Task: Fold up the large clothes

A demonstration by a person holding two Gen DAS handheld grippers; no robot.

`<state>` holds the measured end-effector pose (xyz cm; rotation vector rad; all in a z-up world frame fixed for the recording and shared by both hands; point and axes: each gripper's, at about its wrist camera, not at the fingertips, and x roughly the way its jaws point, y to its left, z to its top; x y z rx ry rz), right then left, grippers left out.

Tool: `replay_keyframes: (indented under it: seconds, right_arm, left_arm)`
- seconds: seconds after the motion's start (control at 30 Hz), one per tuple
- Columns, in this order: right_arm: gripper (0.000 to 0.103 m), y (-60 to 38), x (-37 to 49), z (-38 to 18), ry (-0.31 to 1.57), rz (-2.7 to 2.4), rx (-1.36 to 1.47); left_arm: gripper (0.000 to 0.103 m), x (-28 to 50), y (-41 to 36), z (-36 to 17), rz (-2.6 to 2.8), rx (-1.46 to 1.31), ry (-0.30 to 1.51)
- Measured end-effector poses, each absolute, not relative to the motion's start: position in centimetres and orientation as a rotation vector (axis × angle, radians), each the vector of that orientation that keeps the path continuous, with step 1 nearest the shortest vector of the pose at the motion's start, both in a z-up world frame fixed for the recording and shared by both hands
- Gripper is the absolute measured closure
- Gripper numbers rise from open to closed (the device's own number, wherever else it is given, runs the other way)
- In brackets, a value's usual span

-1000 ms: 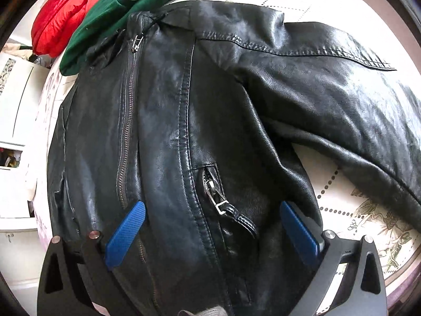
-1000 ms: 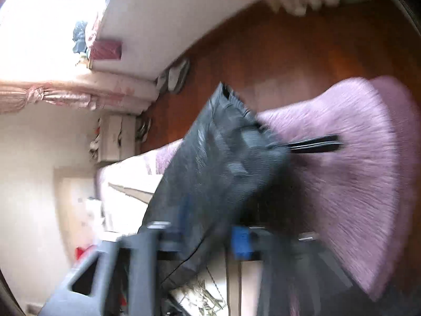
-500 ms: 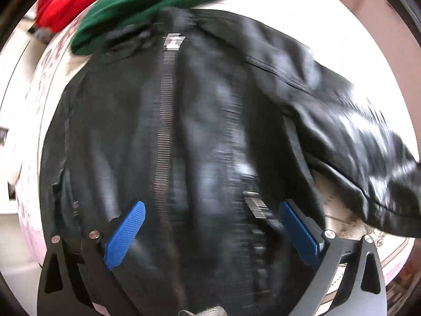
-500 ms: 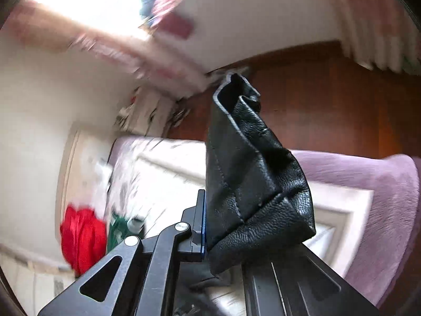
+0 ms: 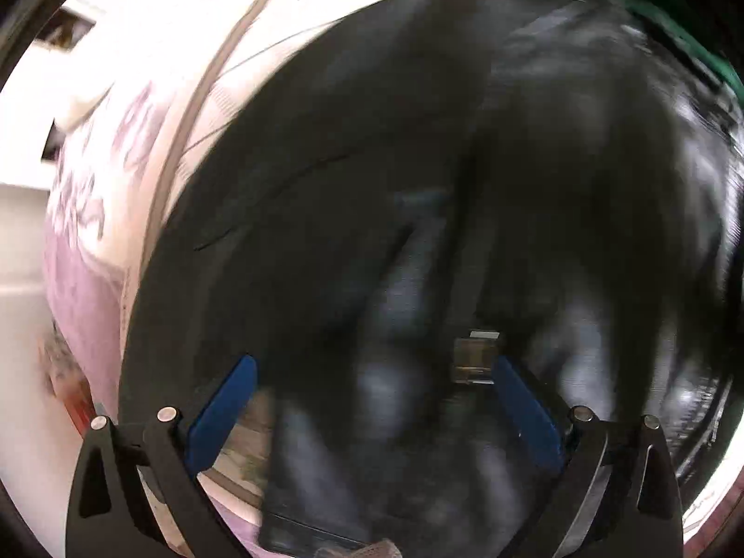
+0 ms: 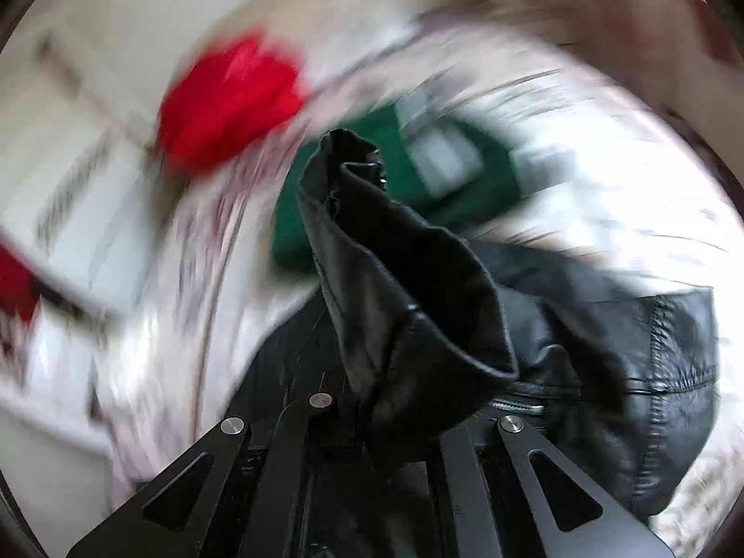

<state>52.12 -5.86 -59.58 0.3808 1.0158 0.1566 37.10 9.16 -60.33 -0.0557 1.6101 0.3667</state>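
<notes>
A: Right tool first. Jaws look closed on a bunched sleeve end of the black leather jacket; the cuff stands up above the tool, its mouth pointing away from the camera. Pads are hidden by the leather, so how deep the bite goes, can't tell.

B: Left?

A: Left tool has its jaws spread wide and nothing between them. It hovers low over the jacket body. Heavy blur in that view, so contact or just above, can't tell.

B: Where's the jacket lying?

A: On the bed, on the pale patterned cover. Body lies flat. Relative to it, the green garment touches or overlaps its far end and the red one sits beyond that.

B: Axis?

A: Too blurred to place collar or hem. My read: the long axis runs from the tools toward the green garment. The held sleeve is lifted off the body, its length leading back down to the shoulder side.

B: Risks?

A: My guess:
- Leather is slick and heavy; a shallow pinch on the cuff could slip mid-swing, and the sleeve drops short.
- Body unpinned by the left tool, so pulling the sleeve may drag the whole jacket.
- Stiff leather may spring back open.
- The far end could catch the green garment.
</notes>
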Motion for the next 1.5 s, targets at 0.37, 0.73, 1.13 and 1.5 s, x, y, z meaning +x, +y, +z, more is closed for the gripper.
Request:
replay_keyframes:
  seconds: [0.37,0.73,1.13,1.5]
  right_arm:
    - [0.049,2.0,51.5,-69.2,1.444,0.406,0.401]
    - [0.084,-18.2,44.0,-68.0,1.333,-0.067,0.667]
    - [0.062,-17.8,49.2,-70.5,1.577,-0.076,0.167]
    - [0.040,-5.8,42.6,-70.0,1.704,0.133,-0.020]
  left_arm:
    - [0.000,34.4,18.7,-59.8,0.371,-0.171,1.602]
    - [0.000,39.9,16.1,-60.1,0.351,-0.086,1.440]
    - [0.000,39.0,20.6,-62.6,0.549,-0.260,1.434]
    - [0.000,11.5,31.2,-60.8,0.700,-1.234,1.187]
